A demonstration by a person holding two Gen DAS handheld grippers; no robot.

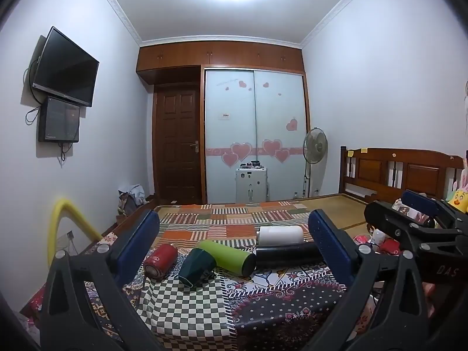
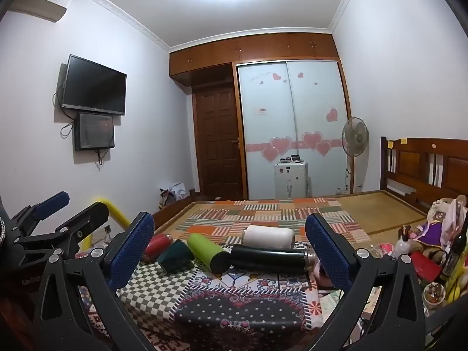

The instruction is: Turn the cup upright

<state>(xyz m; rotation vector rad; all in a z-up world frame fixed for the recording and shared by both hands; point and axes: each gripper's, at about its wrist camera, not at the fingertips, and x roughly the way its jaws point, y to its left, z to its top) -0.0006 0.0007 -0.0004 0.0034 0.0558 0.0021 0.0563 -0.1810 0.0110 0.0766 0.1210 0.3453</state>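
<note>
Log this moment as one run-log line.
left gripper open, empty | right gripper open, empty | red, dark green, lime, black, white cups lying on sides | none upright

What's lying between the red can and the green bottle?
A dark green cup on its side, between red can and green bottle; both views show it.
</note>
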